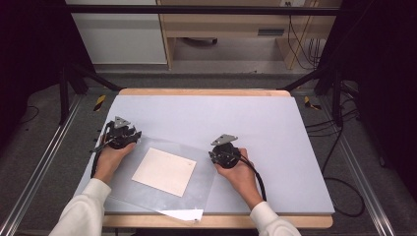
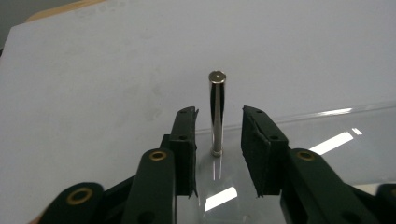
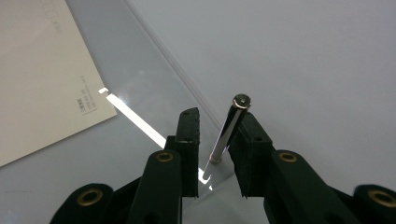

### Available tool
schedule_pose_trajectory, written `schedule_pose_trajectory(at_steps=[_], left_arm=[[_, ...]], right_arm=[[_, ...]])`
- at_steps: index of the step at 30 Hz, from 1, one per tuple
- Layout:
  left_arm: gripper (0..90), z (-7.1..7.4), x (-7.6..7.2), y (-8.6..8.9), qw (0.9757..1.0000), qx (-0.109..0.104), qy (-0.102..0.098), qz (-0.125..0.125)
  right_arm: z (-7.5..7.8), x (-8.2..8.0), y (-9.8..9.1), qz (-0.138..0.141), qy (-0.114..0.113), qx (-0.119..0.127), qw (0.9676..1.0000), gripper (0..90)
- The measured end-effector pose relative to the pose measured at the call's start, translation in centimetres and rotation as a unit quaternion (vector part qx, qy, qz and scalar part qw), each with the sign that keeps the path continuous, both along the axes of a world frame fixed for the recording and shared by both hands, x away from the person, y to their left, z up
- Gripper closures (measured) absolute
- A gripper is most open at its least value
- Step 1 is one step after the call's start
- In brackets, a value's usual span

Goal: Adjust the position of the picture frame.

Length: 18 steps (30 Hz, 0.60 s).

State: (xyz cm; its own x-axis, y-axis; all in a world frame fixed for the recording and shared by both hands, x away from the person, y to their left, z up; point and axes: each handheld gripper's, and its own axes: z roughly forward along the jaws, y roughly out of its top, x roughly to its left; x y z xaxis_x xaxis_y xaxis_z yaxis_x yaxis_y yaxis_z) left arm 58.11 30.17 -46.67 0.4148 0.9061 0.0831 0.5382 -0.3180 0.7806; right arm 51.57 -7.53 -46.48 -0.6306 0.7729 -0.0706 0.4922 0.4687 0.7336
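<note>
A clear plastic sheet lies on the grey mat, with a beige card resting on it. In the left gripper view a shiny metal post stands upright at the sheet's corner, centred in my open left gripper without touching either jaw. In the right gripper view a second post stands at another corner of the sheet. It sits inside my open right gripper, close against the right-hand jaw. From above, the left gripper and the right gripper point down.
The beige card has small print near its edge. The mat's far half is bare. A wooden table edge borders the mat; metal frame rails and cables run alongside on the floor.
</note>
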Motion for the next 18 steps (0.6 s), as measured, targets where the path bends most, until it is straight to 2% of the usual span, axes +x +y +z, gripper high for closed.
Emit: schedule_pose_trajectory(at_steps=[3, 4, 5, 7, 8, 14, 18], left_arm=[[73.8, -0.22, 0.23, 0.02, 1.0, 0.004, 0.003, -0.001], [73.8, -0.27, 0.27, 0.0, 1.0, 0.004, 0.004, 0.0], [78.3, -0.22, 0.3, -0.11, 1.0, 0.007, -0.001, -0.003], [80.1, -0.21, 0.35, -0.18, 1.0, 0.007, 0.0, -0.005], [81.9, -0.2, 0.44, -0.25, 0.9999, 0.014, 0.001, -0.003], [82.5, -0.27, 0.61, -0.18, 1.0, 0.008, 0.004, -0.003], [81.7, -0.41, 0.75, -0.39, 0.9999, 0.016, 0.004, -0.002]], right_arm=[[0.02, -0.01, 0.05, -0.004, 0.002, 0.001, 1.0, 74.8], [0.02, -0.01, 0.05, -0.004, 0.002, 0.001, 1.0, 74.8], [-0.07, 0.01, 0.0, -0.007, 0.003, 0.004, 1.0, 75.1], [-0.08, -0.02, -0.05, -0.009, 0.006, 0.004, 0.9999, 76.1], [-0.09, -0.02, -0.06, -0.009, 0.005, 0.005, 0.9999, 76.8], [-0.2, -0.01, -0.07, -0.014, 0.009, 0.006, 0.9998, 77.9], [-0.41, 0.04, -0.11, -0.016, 0.013, 0.007, 0.9998, 79.1]])
